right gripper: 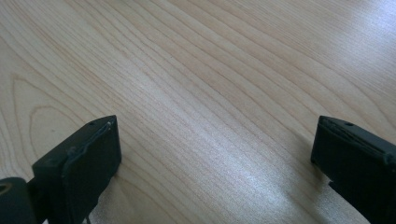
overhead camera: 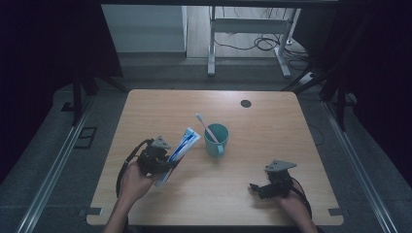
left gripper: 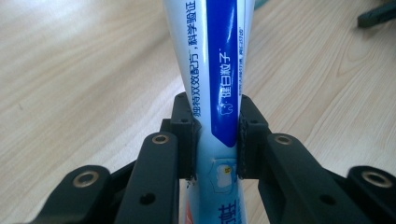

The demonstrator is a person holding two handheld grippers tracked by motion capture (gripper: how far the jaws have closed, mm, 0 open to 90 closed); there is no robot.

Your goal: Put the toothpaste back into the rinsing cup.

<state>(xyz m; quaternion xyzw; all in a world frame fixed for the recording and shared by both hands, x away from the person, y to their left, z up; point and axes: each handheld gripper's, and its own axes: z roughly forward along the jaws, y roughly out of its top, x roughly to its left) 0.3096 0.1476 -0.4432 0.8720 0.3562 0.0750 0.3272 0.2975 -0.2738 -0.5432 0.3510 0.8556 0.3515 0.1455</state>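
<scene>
— Holding the tube (left gripper: 219, 84) between my left jaws, are you asking? Yes: the left gripper (overhead camera: 163, 162) is clamped on its lower body, both pads pressed against its sides.

— Which way does it run from there?

— Straight out ahead of the jaws, its long axis in line with them, the far end aimed toward the cup (overhead camera: 216, 140), which has a toothbrush (overhead camera: 206, 127) standing in it. The cup lies just beyond the tube's tip, so my left hand is much the nearer one.

— And your right?

— The right gripper (overhead camera: 265, 188) sits low over the tabletop (right gripper: 210, 93), well apart from the cup, jaws spread wide with nothing between them but bare wood. I judge the left should carry the tube onward.
</scene>
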